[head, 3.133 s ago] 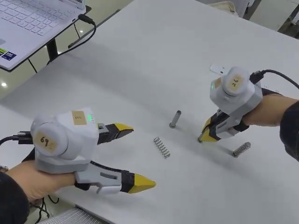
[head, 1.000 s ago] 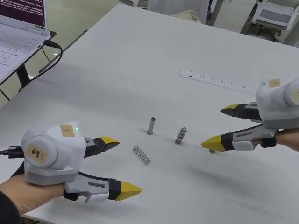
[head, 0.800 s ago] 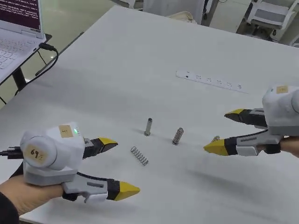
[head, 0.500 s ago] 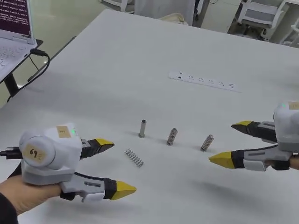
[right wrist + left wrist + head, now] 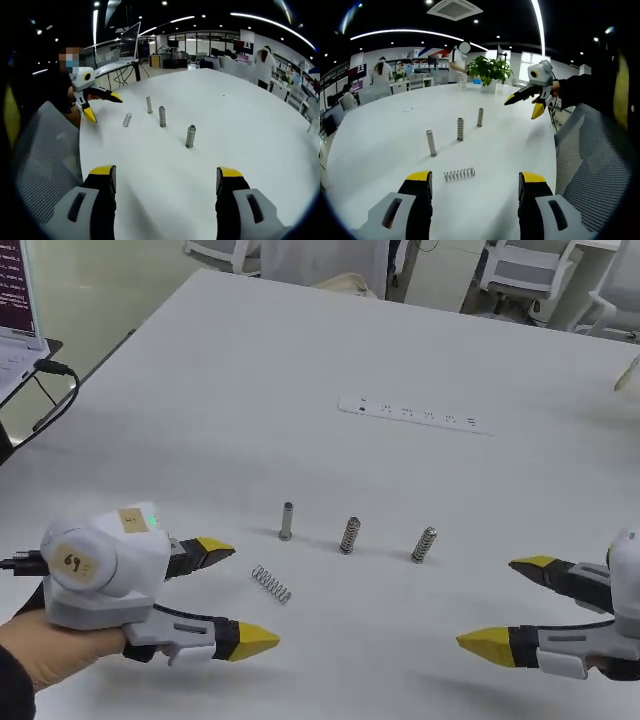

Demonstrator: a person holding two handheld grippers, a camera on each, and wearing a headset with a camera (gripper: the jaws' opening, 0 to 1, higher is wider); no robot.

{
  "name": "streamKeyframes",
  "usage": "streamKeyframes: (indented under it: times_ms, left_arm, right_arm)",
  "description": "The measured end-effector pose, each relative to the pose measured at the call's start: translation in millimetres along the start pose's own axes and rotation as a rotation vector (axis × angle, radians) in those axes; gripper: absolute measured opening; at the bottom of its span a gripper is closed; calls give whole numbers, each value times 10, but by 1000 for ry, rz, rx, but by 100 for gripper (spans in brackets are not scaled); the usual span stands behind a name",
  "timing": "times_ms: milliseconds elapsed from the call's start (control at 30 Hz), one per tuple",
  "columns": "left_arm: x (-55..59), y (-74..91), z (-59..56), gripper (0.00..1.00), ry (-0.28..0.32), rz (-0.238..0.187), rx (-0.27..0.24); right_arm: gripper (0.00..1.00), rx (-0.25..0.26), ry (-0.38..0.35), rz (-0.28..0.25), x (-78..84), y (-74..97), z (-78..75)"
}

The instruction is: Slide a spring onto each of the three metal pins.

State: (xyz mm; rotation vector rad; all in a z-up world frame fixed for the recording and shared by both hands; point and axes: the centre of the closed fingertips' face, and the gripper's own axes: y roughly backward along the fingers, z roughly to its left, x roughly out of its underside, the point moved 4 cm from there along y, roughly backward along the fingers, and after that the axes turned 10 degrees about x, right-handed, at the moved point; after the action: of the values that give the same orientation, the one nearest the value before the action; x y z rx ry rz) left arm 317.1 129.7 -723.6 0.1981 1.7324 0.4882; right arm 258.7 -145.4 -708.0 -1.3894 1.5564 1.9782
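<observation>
Three upright metal pins stand in a row on the white table [image 5: 300, 390]. The left pin [image 5: 287, 521] is bare. The middle pin [image 5: 349, 535] and the right pin [image 5: 424, 544] each carry a spring. A loose spring [image 5: 270, 583] lies flat in front of the bare pin, also in the left gripper view as the loose spring [image 5: 459, 174] just ahead of my jaws. My left gripper [image 5: 240, 595] is open and empty, a little left of the loose spring. My right gripper [image 5: 512, 603] is open and empty, right of and nearer than the right pin [image 5: 190, 136].
A white power strip [image 5: 414, 414] lies farther back on the table. A laptop [image 5: 12, 310] with a cable sits on a stand at the far left. Office chairs [image 5: 520, 270] stand beyond the far table edge.
My right gripper let go of the spring on the right pin and drew back to the right and toward me, open. The head camera has tilted up.
</observation>
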Motion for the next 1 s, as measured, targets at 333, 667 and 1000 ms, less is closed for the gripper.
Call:
streamKeyframes:
  times_ms: [333,667,1000]
  left_arm:
    - [2,-106,121,65,-17,18,28]
    - [23,-269,223,52,-88,52,79]
    - [78,-328,330,36,-119,91,104]
  right_arm:
    - [84,30,-55,-9,127,115,46]
    - [83,56,-64,-4,130,188,39]
    - [83,65,-70,7,159,211,35]
